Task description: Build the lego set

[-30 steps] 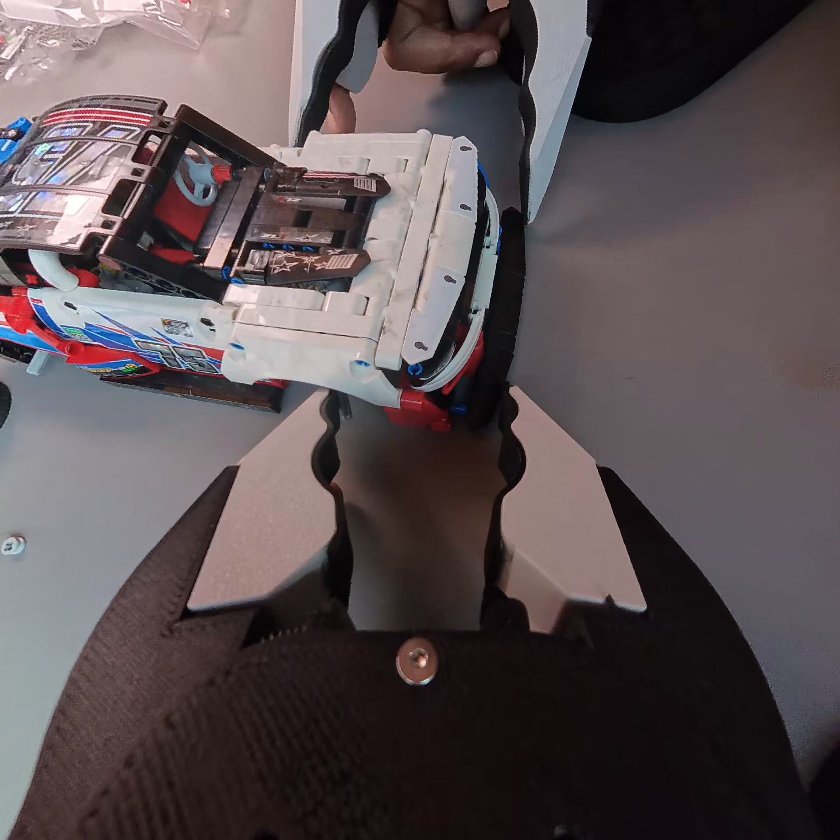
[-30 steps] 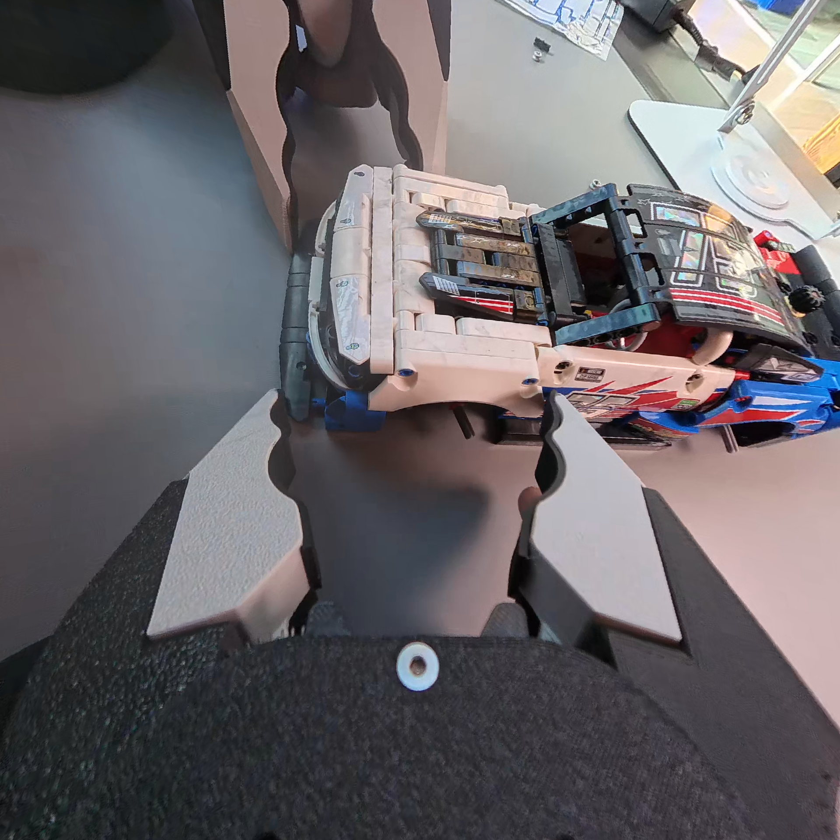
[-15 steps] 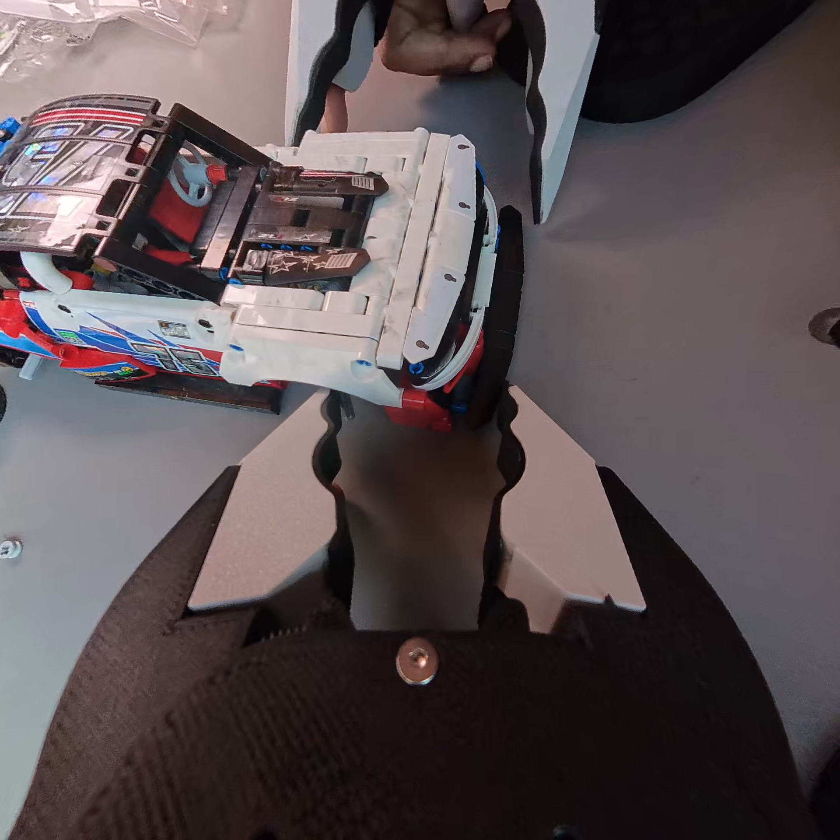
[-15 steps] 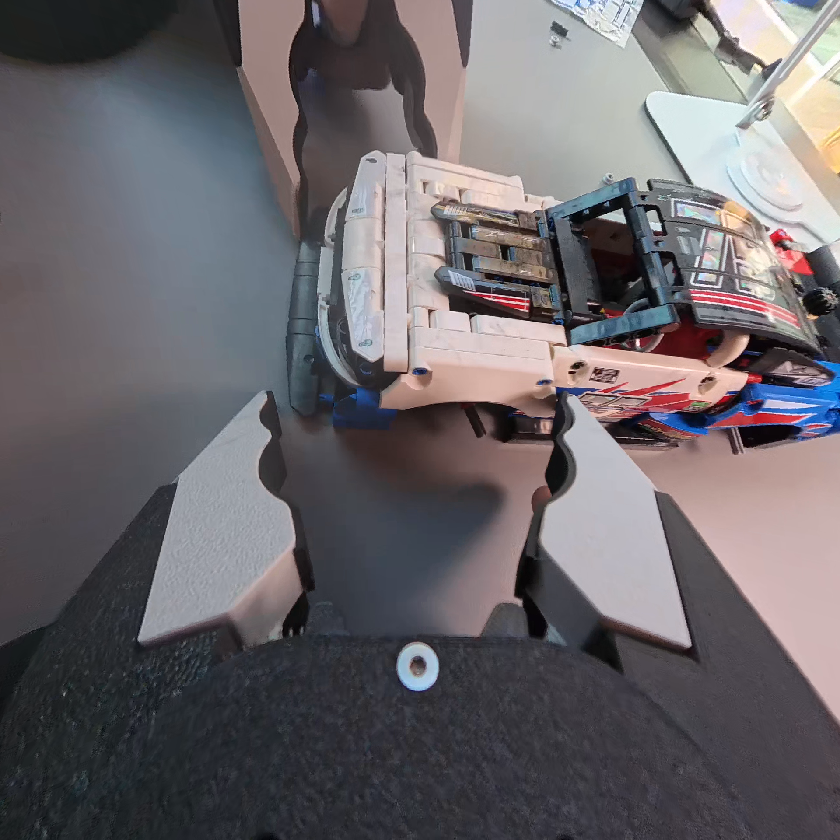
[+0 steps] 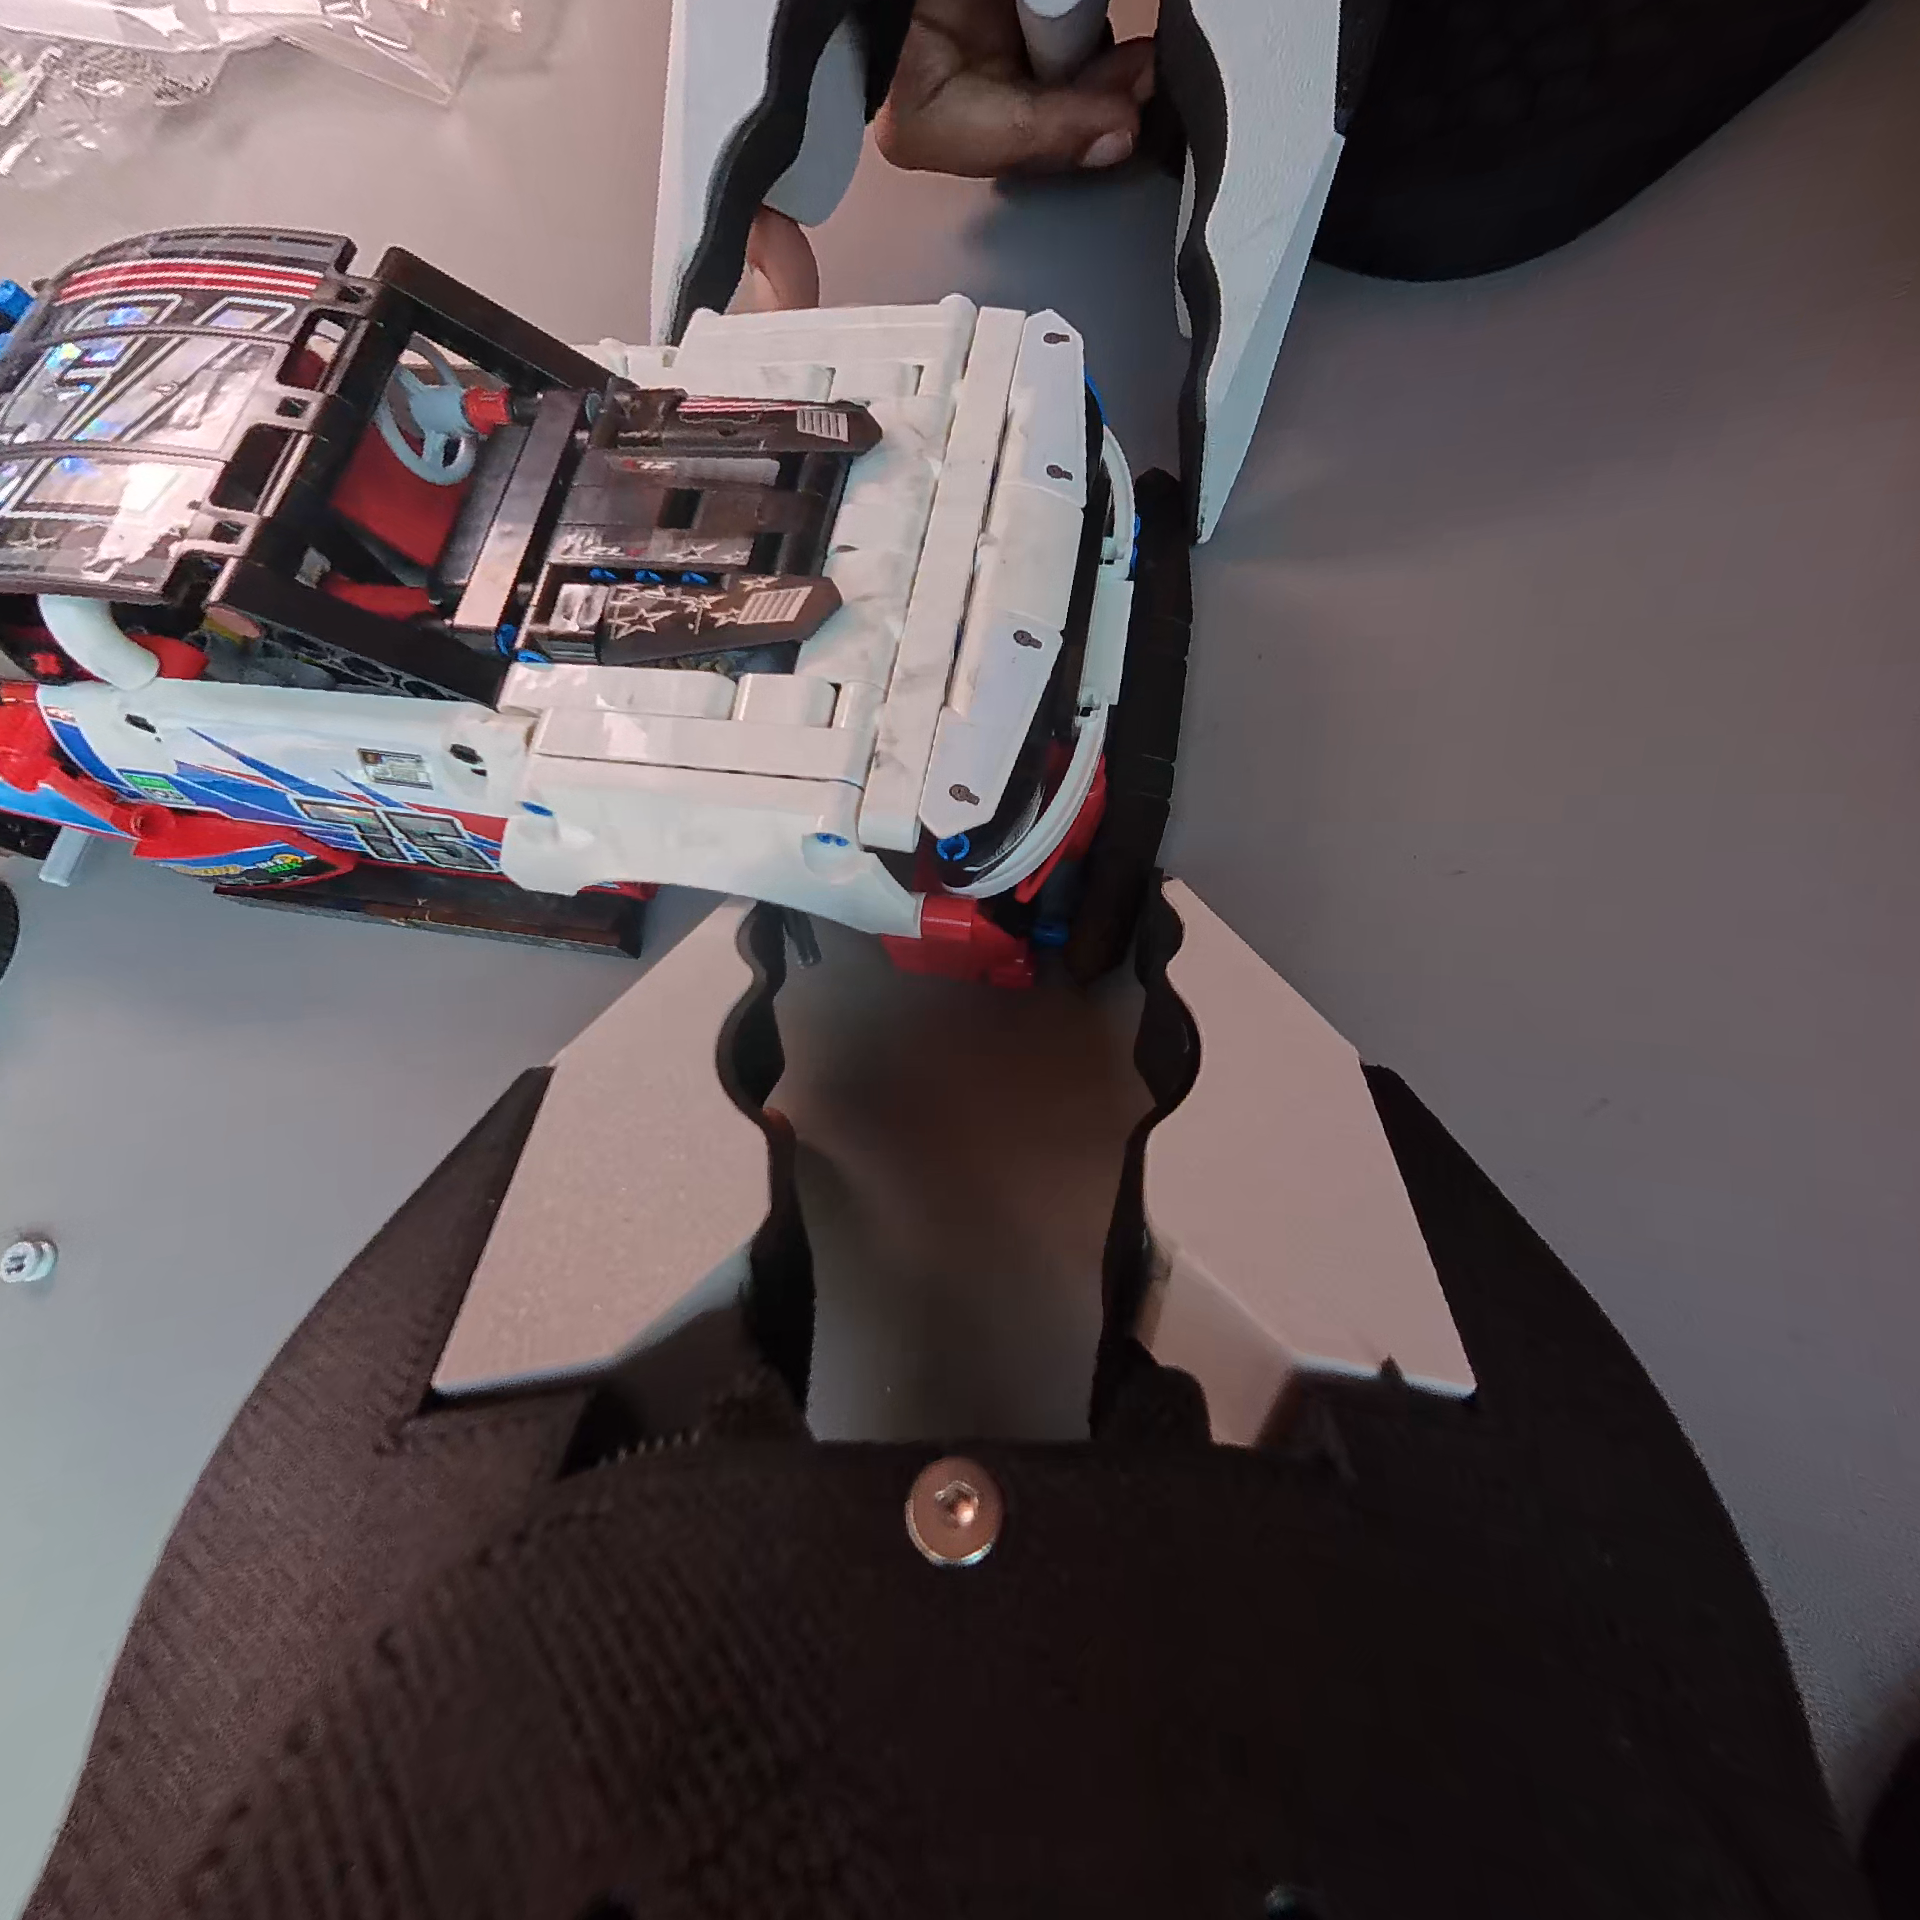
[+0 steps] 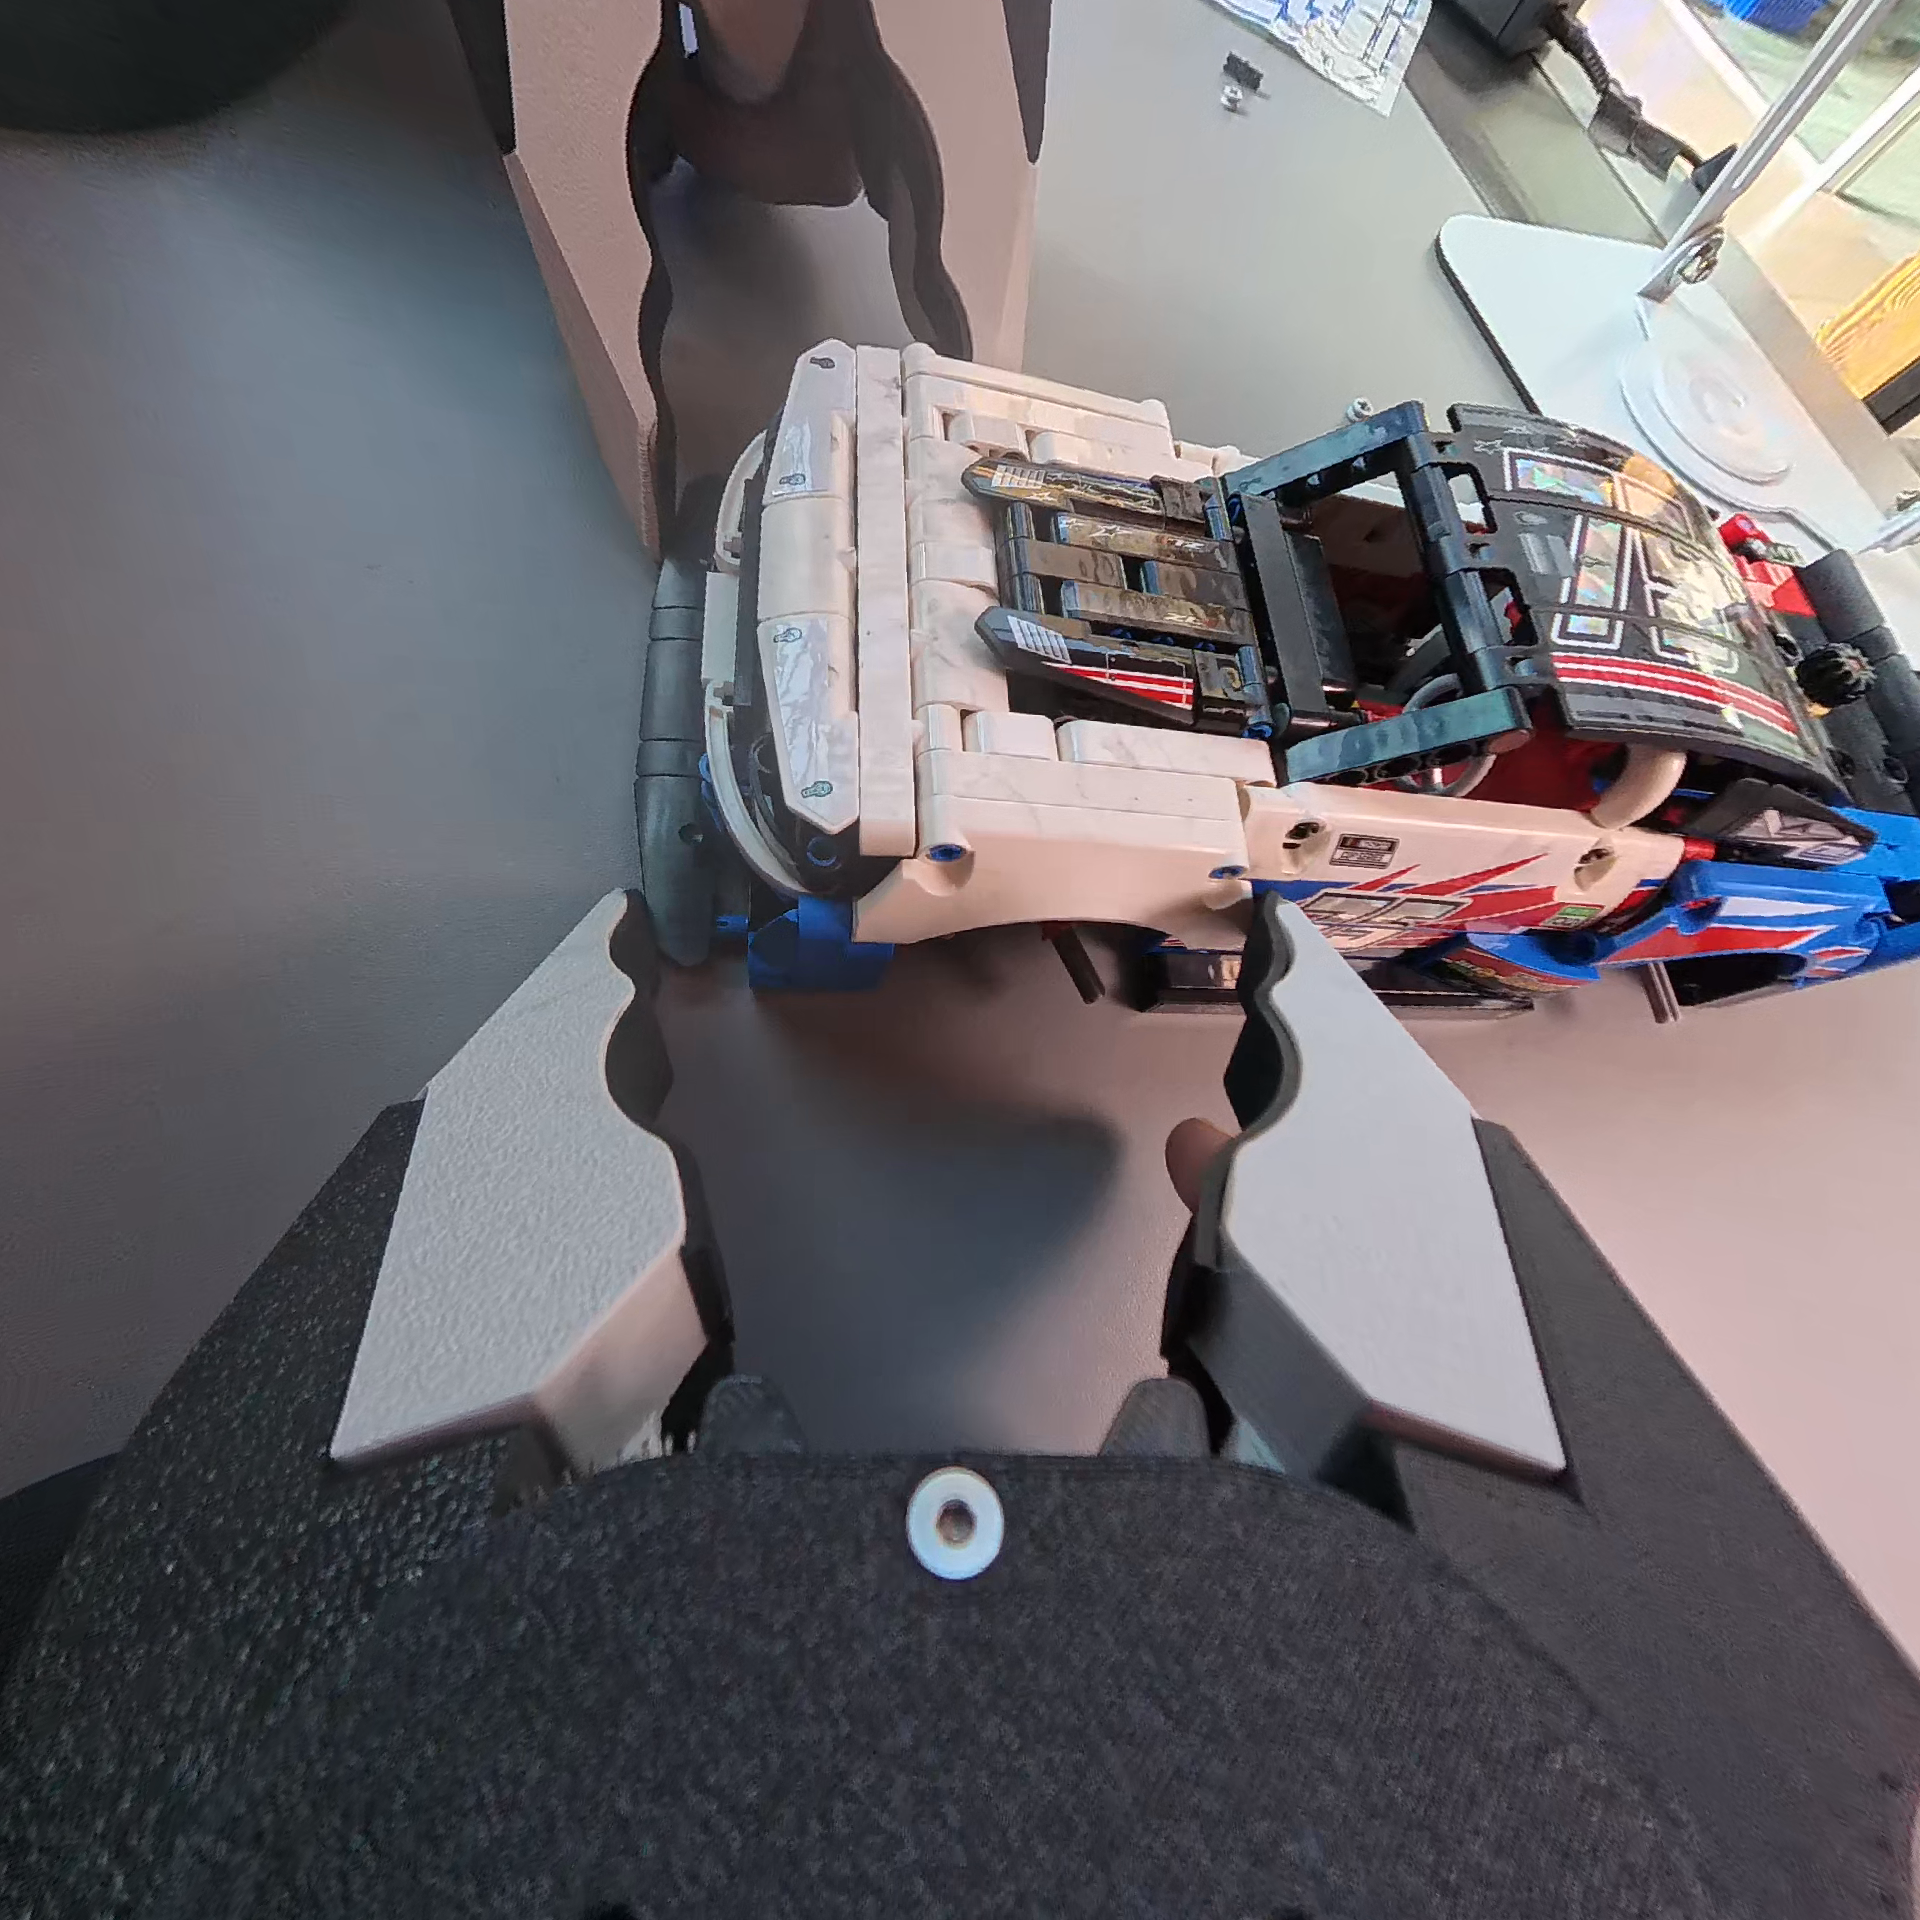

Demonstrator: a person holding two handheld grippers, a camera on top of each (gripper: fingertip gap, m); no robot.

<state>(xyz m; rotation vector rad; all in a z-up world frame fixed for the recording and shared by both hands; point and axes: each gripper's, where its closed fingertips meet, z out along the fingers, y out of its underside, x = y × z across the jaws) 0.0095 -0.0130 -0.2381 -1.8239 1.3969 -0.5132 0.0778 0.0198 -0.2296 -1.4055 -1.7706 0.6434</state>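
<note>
The lego car [image 5: 727,665] is glossy moulded plastic, its white panels scuffed and marbled. The desk [image 5: 1558,935] is smooth and matt grey. The left gripper [image 5: 951,935] has matt, finely grained fingers [image 5: 644,1164] on coarse ribbed black plastic with a metal screw [image 5: 954,1522]. Crinkled clear plastic bags [image 5: 260,52] lie beyond.

The left claw [image 5: 951,935] stood open at the car's [image 5: 727,623] white nose. The right claw [image 5: 935,332], also open, faced it across the nose. The car rested on the grey counter [image 5: 1558,831].
</note>
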